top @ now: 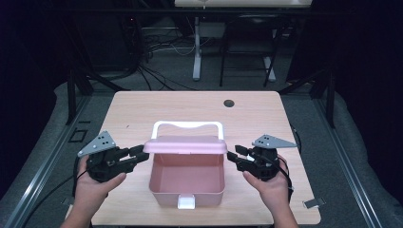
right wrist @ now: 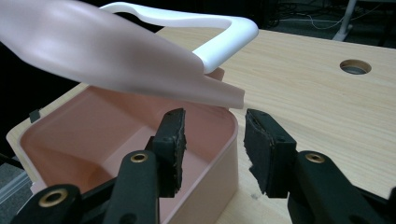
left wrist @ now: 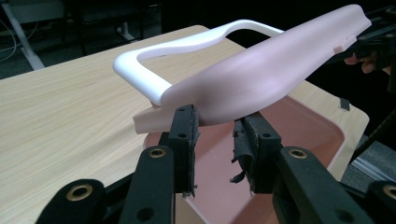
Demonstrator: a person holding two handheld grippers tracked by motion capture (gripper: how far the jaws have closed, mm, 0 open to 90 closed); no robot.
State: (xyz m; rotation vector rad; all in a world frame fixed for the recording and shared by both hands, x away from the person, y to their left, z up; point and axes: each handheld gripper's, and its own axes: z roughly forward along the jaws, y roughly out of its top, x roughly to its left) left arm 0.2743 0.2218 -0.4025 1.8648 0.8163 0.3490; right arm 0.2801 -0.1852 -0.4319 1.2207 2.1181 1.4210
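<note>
My left gripper (top: 139, 154) and right gripper (top: 233, 155), jaws parted and holding nothing, flanked the pink box (top: 187, 182) near the desk's (top: 142, 107) front edge, lid (top: 185, 145) raised.

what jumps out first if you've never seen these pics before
The pink box in the middle of the wooden table draws the eye first: its lid is raised, showing a bare inside, with a white handle behind. Next come the two black claws flanking it, the left claw and the right claw, both open at the ends of the lid.
</note>
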